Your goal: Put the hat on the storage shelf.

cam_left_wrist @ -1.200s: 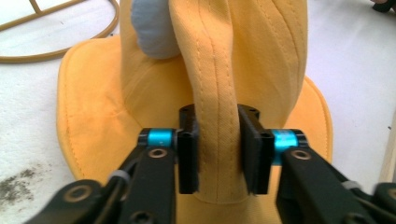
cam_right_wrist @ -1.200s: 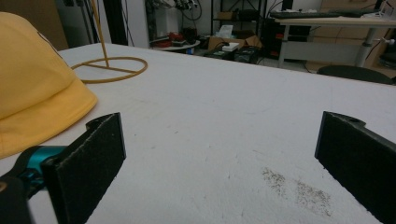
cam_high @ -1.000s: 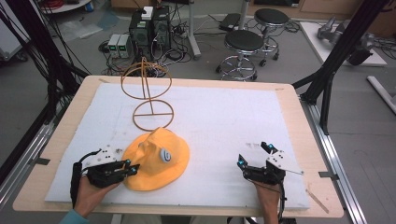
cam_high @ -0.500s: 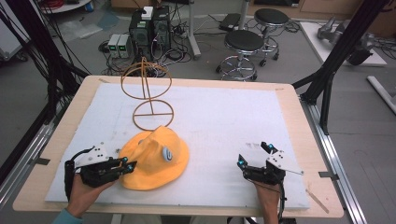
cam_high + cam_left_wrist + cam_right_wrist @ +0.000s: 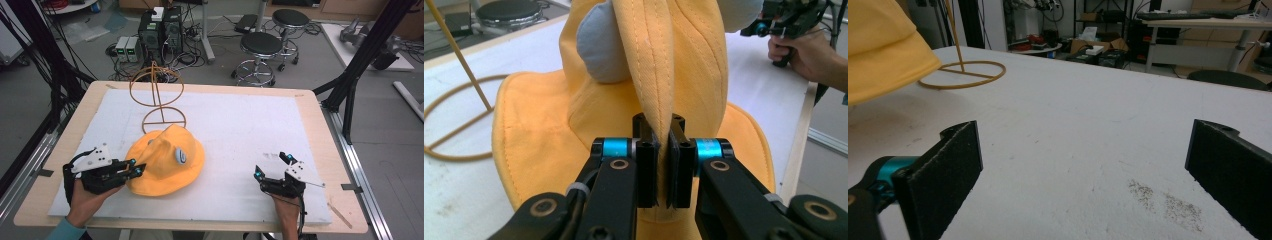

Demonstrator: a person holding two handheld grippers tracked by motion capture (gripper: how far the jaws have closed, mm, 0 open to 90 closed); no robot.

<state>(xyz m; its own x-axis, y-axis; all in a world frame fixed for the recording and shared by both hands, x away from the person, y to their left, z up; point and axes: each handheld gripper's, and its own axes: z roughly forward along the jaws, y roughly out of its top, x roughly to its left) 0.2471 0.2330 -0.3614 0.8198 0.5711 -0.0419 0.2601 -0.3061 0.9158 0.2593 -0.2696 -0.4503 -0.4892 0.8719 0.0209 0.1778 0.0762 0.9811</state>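
While the left gripper [image 5: 663,165] view shows jaws pinching the yellow hat's [image 5: 674,75] brim, the right gripper's [image 5: 272,167] gape empty

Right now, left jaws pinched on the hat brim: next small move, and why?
Probably lift and carry toward the wire stand. The left gripper is shut on the yellow hat, whose brim is already raised; the right gripper rests open and apart.

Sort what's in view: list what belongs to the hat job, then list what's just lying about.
In the job:
yellow hat
left gripper, shut on the hat's brim
wire hat stand
white mat

Lying about:
right gripper, open, nothing between its fingers
stools
computers
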